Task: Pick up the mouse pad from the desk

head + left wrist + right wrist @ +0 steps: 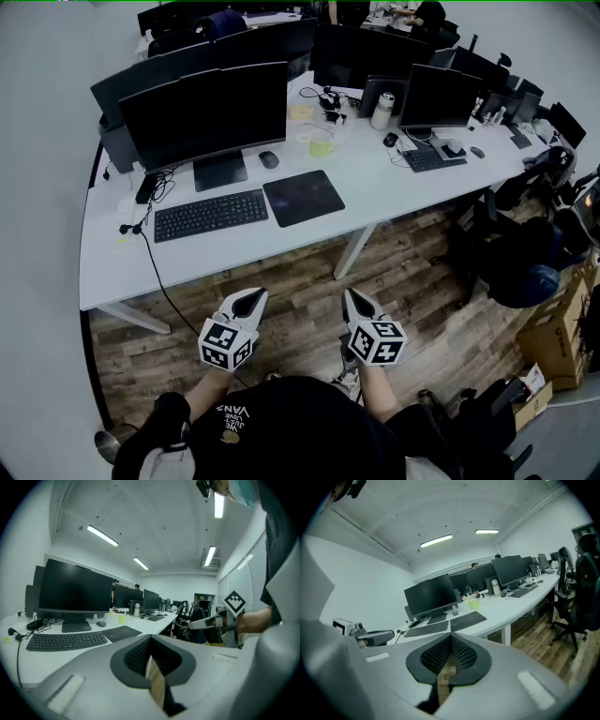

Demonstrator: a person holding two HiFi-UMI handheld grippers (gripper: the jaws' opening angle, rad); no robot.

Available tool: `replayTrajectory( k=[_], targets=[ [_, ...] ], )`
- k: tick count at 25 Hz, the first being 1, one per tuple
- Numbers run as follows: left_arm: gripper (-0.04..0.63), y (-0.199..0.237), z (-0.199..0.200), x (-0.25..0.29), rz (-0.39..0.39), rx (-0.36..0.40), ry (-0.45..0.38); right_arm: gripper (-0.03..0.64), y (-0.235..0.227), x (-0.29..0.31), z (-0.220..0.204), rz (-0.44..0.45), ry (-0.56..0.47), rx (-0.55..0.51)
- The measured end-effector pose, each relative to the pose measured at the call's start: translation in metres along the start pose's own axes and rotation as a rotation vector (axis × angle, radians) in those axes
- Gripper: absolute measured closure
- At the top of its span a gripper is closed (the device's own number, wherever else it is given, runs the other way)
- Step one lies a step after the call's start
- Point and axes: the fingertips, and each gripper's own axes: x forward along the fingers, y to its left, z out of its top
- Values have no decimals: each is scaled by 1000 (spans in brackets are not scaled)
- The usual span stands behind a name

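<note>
The dark mouse pad lies flat on the white desk, right of a black keyboard; it also shows as a dark slab, the mouse pad in the left gripper view and the mouse pad in the right gripper view. My left gripper is shut and empty, held over the wooden floor short of the desk. My right gripper is shut too, beside it, with nothing in it. In their own views the left gripper and right gripper show their pads pressed together.
A black monitor stands behind the keyboard, with a mouse and a yellow-green cup beyond the pad. A cable hangs off the desk's front edge. Office chairs and cardboard boxes crowd the right side.
</note>
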Motion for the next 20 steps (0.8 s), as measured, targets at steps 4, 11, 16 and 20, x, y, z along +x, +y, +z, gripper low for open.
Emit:
replayTrajectory(
  k=[4,11,16,20],
  targets=[
    [595,-11,2,5,8,5,0,612,-8,-5,6,14,-6,-1],
    [595,-38,11,26,51,-4,-18,612,-25,-12,27,88,-26,-72],
    [554,-68,14,51,124,-21,-39,584,-46,-14,43,189,-16,-97],
    [388,-87,13,71,233,-44,-44,445,-73,-20,54,239,4,-125]
  ],
)
